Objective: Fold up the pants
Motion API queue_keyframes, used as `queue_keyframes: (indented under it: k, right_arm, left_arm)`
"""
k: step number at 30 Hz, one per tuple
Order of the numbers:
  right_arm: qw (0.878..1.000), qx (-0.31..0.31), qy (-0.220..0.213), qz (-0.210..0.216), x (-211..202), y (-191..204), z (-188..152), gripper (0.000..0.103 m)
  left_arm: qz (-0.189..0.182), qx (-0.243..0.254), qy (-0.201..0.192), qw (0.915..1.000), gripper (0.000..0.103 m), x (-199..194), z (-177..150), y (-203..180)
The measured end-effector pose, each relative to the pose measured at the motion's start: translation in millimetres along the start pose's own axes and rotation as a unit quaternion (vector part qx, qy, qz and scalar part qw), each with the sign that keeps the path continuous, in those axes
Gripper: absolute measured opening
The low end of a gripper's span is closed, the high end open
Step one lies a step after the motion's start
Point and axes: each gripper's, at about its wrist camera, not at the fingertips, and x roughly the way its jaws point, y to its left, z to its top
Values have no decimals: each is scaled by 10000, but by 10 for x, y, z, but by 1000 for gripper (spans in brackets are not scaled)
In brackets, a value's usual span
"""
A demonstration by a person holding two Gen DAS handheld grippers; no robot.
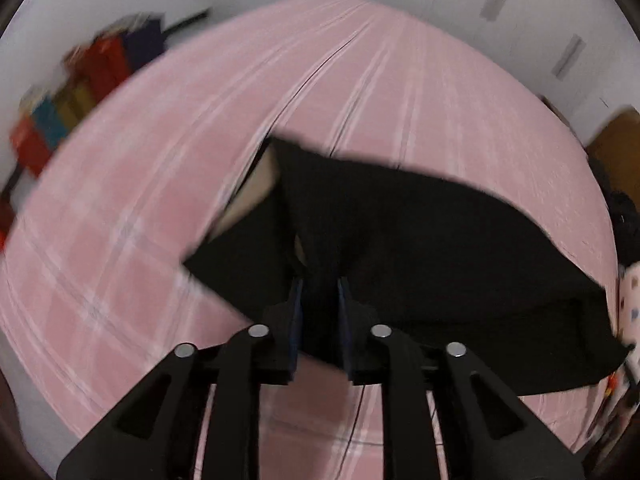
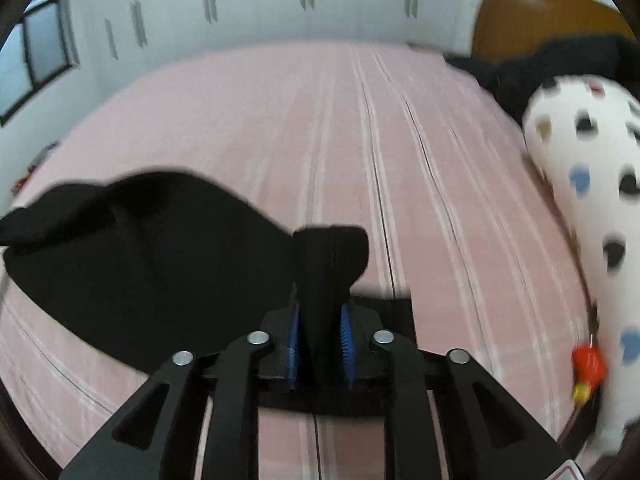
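Note:
Black pants (image 1: 420, 248) hang lifted over a pink striped bed sheet (image 1: 140, 220). My left gripper (image 1: 320, 300) is shut on a bunched edge of the pants, with cloth between its blue pads. The pants spread right and away from it, and a pale lining patch (image 1: 256, 188) shows at the upper left. In the right wrist view my right gripper (image 2: 320, 320) is shut on another bunch of the pants (image 2: 140, 264), which stretch left from it above the sheet (image 2: 400, 140).
A white spotted pillow (image 2: 580, 200) lies at the bed's right side with dark clothes (image 2: 560, 64) and a brown headboard (image 2: 540, 12) behind it. Colourful items (image 1: 80, 92) stand by the wall at the left. White wardrobe doors (image 2: 280, 0) stand beyond the bed.

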Motion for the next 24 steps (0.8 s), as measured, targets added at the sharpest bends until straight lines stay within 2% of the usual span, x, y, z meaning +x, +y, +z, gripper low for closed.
queue_keyframes:
  k: [1,2,3,4,5,8,12,13,14,15,16,17,19,22,24]
  right_arm:
    - [10000,54,48,-57,15,0,-49,23]
    - [9997,167,9,-188,-34,-17,-133,31]
    - [9993,277,-69,-249,-99,-44,-178,37]
    - [9985,448,-170,-273,-185,-76,-239,49]
    - [9970,644,-277,-313,-301,-113,-307,55]
    - [9934,1012,-442,-310,-593,-154,-483,55]
    - [9879,1477,-479,18,-829,-75,-688,55]
    - [9874,1517,-457,49,-827,-52,-703,55]
    - [9864,1583,-427,122,-827,-15,-716,55]
    - [9857,1627,-410,173,-811,11,-718,55]
    - [9851,1669,-382,186,-792,35,-717,55]
    - [9848,1688,-357,207,-772,64,-713,55]
    - [9844,1709,-333,261,-746,119,-703,55]
    - [9844,1654,-406,439,-761,238,-654,55]
    - [9827,1653,-449,702,-723,359,-599,55]
  left_arm:
    - [-33,-207,-15,9998,23,21,-54,37]
    - [-73,-535,-74,9985,36,22,-95,87]
    - [-215,-846,-139,9961,58,15,-119,140]
    - [-377,-1151,-182,9925,65,2,-143,179]
    - [-537,-1480,-226,9873,68,-10,-176,203]
    - [-790,-1838,-94,9797,74,88,-192,144]
    - [-1236,-2439,504,9606,74,443,-205,123]
    - [-1357,-2644,739,9520,73,580,-173,114]
    - [-1456,-2820,849,9445,68,680,-151,126]
    - [-1613,-2980,915,9364,48,765,-123,136]
    - [-1633,-2985,1015,9348,31,830,-85,139]
    - [-1575,-2950,1107,9359,7,867,-45,151]
    - [-1684,-2970,1043,9341,6,792,22,212]
    - [-1589,-2268,658,9586,6,302,180,312]
    - [-1348,-1894,609,9707,6,153,170,372]
